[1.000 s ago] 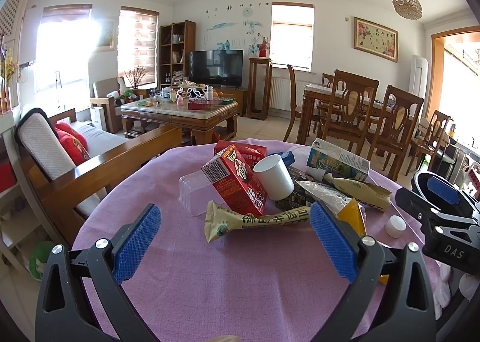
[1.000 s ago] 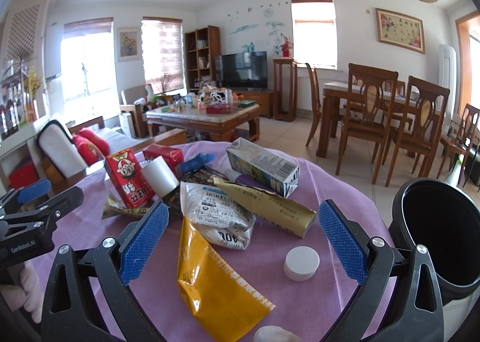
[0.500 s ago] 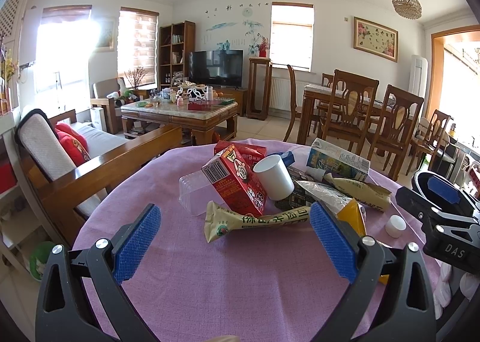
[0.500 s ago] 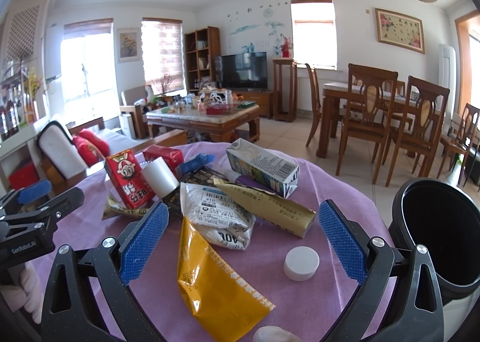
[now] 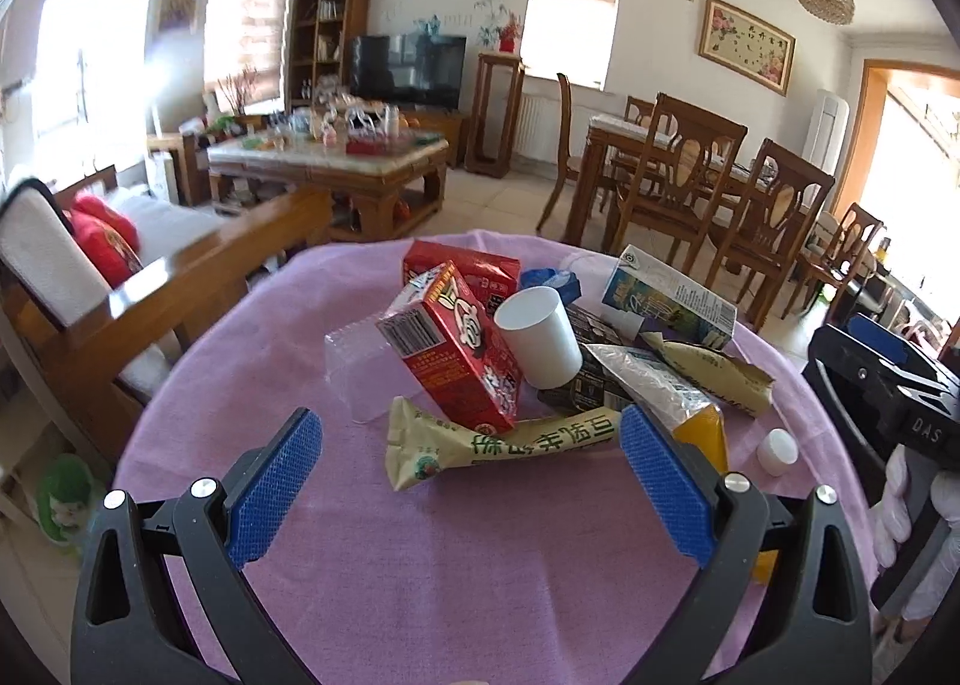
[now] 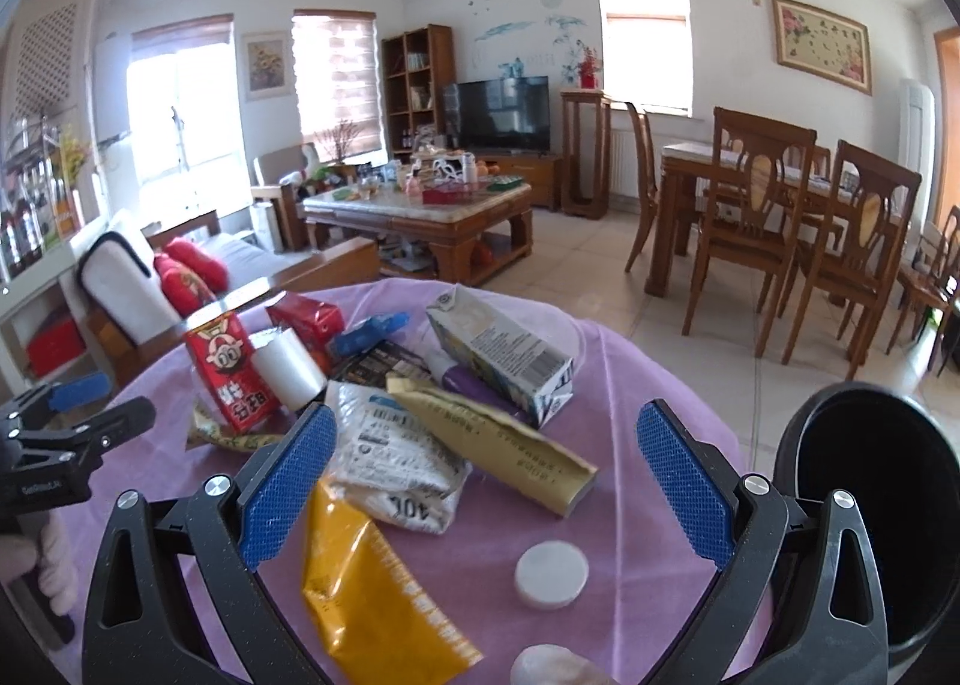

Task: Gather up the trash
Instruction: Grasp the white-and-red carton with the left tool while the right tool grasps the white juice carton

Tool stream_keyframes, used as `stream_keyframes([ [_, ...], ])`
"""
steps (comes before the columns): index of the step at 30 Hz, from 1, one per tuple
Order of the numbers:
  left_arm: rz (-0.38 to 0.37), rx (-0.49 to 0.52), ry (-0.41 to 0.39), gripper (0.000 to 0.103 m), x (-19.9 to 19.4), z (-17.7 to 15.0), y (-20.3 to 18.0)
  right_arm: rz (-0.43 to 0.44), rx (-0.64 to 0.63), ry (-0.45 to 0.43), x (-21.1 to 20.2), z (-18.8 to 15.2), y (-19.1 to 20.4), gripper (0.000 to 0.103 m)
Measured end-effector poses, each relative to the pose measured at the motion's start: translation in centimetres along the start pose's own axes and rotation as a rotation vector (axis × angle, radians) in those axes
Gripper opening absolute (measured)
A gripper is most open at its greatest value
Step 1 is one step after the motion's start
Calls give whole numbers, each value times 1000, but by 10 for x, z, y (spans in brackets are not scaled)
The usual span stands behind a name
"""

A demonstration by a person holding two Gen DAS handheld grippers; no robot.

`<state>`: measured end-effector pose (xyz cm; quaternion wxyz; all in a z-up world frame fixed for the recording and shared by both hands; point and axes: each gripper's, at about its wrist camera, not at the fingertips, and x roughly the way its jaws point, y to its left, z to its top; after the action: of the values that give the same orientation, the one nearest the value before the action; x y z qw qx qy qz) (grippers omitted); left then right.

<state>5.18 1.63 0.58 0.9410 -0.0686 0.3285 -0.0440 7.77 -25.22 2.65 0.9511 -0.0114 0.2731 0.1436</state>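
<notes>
A pile of trash lies on a round table with a purple cloth (image 5: 420, 565): a red carton (image 5: 453, 361), a white cup (image 5: 540, 337), a beige wrapper (image 5: 498, 442), a milk carton (image 6: 498, 352), a gold pouch (image 6: 492, 439), a white bag (image 6: 396, 463), a yellow pouch (image 6: 372, 583) and a white lid (image 6: 551, 574). My left gripper (image 5: 468, 475) is open and empty, just short of the beige wrapper. My right gripper (image 6: 486, 481) is open and empty, over the white bag and the lid. A black bin (image 6: 888, 511) stands at the right.
A wooden sofa (image 5: 150, 289) with red cushions stands left of the table. A coffee table (image 6: 420, 211) and a dining set with chairs (image 6: 798, 241) stand beyond. A clear plastic box (image 5: 360, 373) lies left of the red carton.
Both grippers have moved forward and tilted down toward the trash pile, which now looks closer. Both stay open and empty.
</notes>
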Motion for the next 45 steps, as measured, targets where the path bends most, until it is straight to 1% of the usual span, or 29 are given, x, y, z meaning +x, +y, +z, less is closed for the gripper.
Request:
stream_keyframes([
  [2,-30,-62,59,98,16,11,2,18,-36,31,16,18,-9,99],
  [3,-24,-67,57,98,20,14,0,11,-66,43,25,25,-12,99],
  [5,33,-58,48,98,26,21,-6,2,-116,72,42,35,-15,99],
  [6,48,-69,50,98,30,24,-5,9,-131,88,50,39,-16,99],
  [9,55,-148,71,98,44,29,10,58,-155,133,76,46,-15,99],
  [11,67,-187,84,98,51,31,22,57,-182,153,95,49,-15,99],
  [13,35,-228,100,97,58,32,32,53,-197,173,113,53,-14,99],
  [15,-13,-252,109,96,62,33,38,81,-201,205,132,53,-15,99],
  [16,-26,-250,111,92,64,34,39,98,-201,220,142,53,-14,99],
  [17,-28,-244,107,91,64,34,39,110,-203,239,152,53,-13,99],
  [19,-48,-238,96,84,63,34,39,120,-222,281,168,50,-8,99],
  [20,-62,-243,91,79,63,35,40,124,-230,295,173,48,-6,99],
  [21,-79,-250,95,66,64,35,41,133,-233,304,178,46,-4,99],
  [22,-90,-258,99,59,65,35,43,142,-235,312,182,45,-1,97],
  [23,-91,-258,96,57,66,35,42,150,-235,319,185,43,1,94],
  [24,-86,-256,92,53,66,35,42,151,-237,327,187,41,0,85],
  [25,-94,-258,90,42,66,33,43,149,-243,331,189,40,3,72],
  [26,-120,-269,99,39,68,33,45,149,-250,335,190,38,6,66],
  [27,-141,-278,104,35,70,31,46,150,-257,337,191,37,9,54],
  [28,-148,-274,99,35,70,29,45,147,-261,336,190,35,11,49],
  [30,-147,-254,84,34,66,26,39,145,-275,332,188,32,16,47],
  [33,-128,-234,52,32,59,24,32,167,-263,315,174,31,15,46],
  [39,-44,-159,-78,32,22,27,14,196,-203,223,131,47,2,42],
  [42,-14,-106,-139,32,-1,29,-2,246,-129,180,100,53,-12,42],
  [45,0,-62,-174,32,-18,30,-18,303,-64,140,69,53,-23,42],
])
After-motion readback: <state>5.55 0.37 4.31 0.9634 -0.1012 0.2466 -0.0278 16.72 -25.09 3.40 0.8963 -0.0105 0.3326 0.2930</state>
